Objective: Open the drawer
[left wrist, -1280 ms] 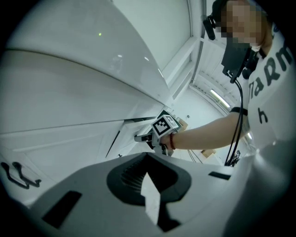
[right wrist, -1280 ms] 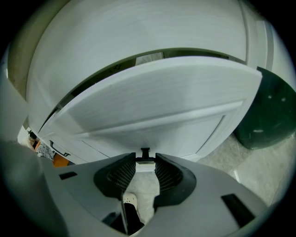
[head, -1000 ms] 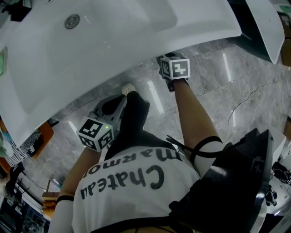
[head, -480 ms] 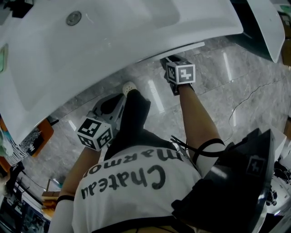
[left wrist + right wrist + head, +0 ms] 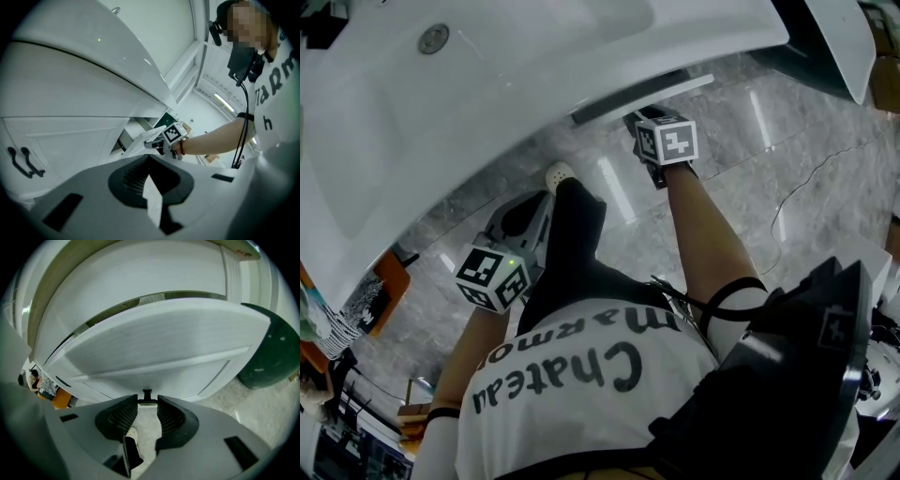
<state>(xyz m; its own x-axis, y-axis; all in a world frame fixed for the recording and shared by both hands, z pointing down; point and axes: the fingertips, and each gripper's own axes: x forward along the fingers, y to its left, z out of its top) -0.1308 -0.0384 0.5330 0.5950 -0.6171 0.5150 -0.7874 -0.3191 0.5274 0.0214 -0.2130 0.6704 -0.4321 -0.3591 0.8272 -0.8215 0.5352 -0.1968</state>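
1. Drawer (image 5: 159, 348): white front under the sink (image 5: 487, 112), upper centre of head view, already slid partly out.
2. Looks stiff, moderately heavy, smooth-faced; best taken by the small dark handle (image 5: 147, 394).
3. Right gripper (image 5: 147, 402) clamped on that handle; left gripper (image 5: 150, 161) closed, empty.
4. Inside hidden; contents unknown.

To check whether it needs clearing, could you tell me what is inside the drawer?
The drawer front stands slightly out; above it only a narrow gap shows. No contents are visible: the front and the sink basin overhead cover the interior.
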